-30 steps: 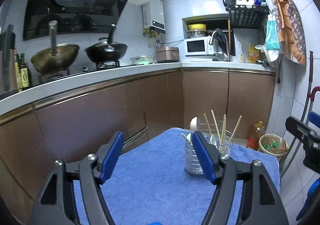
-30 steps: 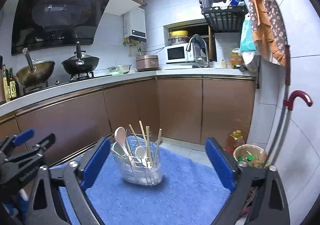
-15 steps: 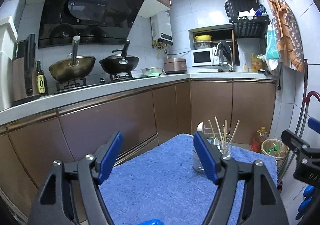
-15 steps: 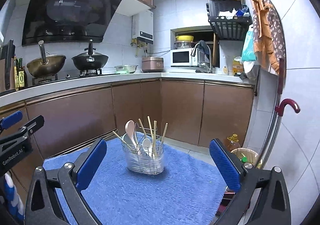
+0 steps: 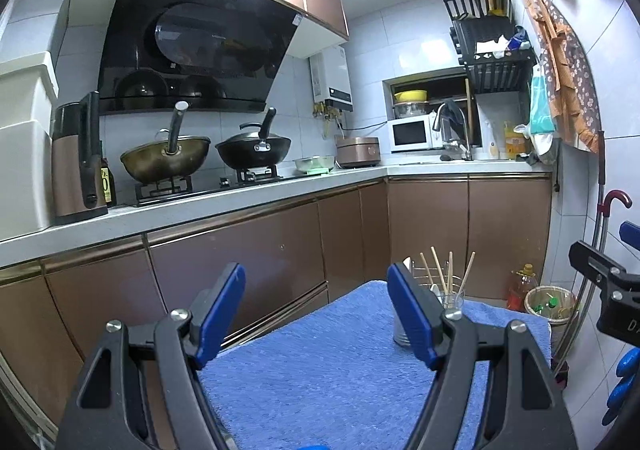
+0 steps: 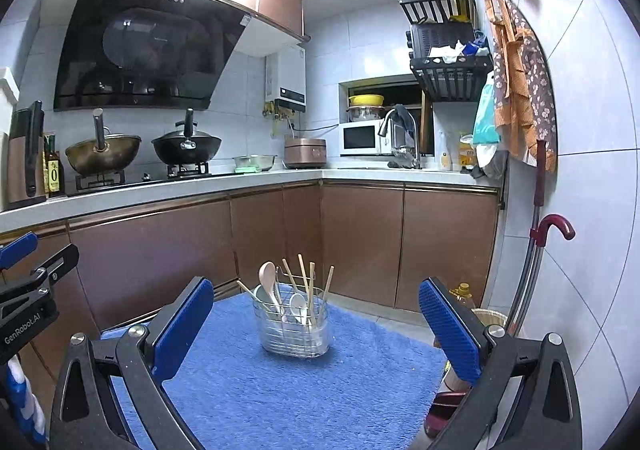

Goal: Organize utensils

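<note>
A clear wire-framed utensil holder (image 6: pixel 294 324) stands upright on the blue towel (image 6: pixel 280 390), with several wooden chopsticks (image 6: pixel 306 282) and pale spoons (image 6: pixel 267 276) sticking up from it. In the left wrist view the same holder (image 5: pixel 450 304) shows partly behind the right finger. My right gripper (image 6: pixel 316 324) is open and empty, well back from the holder. Over the near part of the towel (image 5: pixel 320 370) my left gripper (image 5: pixel 318 308) also stands open with nothing between its fingers.
Brown cabinets (image 6: pixel 360 238) and a white counter (image 6: pixel 160 190) wrap around behind the table. Two woks (image 6: pixel 186 146) sit on the stove. A bin (image 5: pixel 550 302) and an oil bottle (image 5: pixel 520 282) stand on the floor at right, beside a red-handled cane (image 6: pixel 556 226).
Both grippers have pulled back and risen away from the utensil holder, which now looks smaller and farther. Both stay open. The holder and utensils have not moved.
</note>
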Demonstrator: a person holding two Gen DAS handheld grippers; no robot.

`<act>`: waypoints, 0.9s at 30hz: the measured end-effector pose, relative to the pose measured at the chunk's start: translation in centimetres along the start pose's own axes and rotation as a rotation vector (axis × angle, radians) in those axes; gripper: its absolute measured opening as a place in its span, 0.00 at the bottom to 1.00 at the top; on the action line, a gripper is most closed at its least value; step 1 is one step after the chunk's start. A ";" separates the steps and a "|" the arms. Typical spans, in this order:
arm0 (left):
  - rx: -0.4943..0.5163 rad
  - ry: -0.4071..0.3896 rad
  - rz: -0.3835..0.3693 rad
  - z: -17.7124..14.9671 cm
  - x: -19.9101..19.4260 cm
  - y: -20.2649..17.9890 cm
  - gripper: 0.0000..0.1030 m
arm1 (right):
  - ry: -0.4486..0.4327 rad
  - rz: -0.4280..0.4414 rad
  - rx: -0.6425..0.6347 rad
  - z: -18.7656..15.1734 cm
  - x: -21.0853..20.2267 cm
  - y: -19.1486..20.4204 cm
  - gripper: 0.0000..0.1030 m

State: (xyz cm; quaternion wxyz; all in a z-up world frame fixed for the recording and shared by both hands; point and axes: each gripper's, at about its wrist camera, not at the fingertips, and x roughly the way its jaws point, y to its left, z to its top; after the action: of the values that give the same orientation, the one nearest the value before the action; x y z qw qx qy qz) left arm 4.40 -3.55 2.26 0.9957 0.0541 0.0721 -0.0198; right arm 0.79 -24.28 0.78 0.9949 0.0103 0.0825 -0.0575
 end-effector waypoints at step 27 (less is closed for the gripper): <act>-0.001 0.002 0.016 -0.5 -1.1 1.3 0.70 | -0.003 -0.013 -0.012 0.0 -1.1 0.9 1.00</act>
State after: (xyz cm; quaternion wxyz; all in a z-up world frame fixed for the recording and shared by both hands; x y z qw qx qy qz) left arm 3.30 -2.13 2.10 0.9958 0.0541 0.0724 -0.0118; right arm -0.15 -23.28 1.01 0.9946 0.0035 0.0817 -0.0634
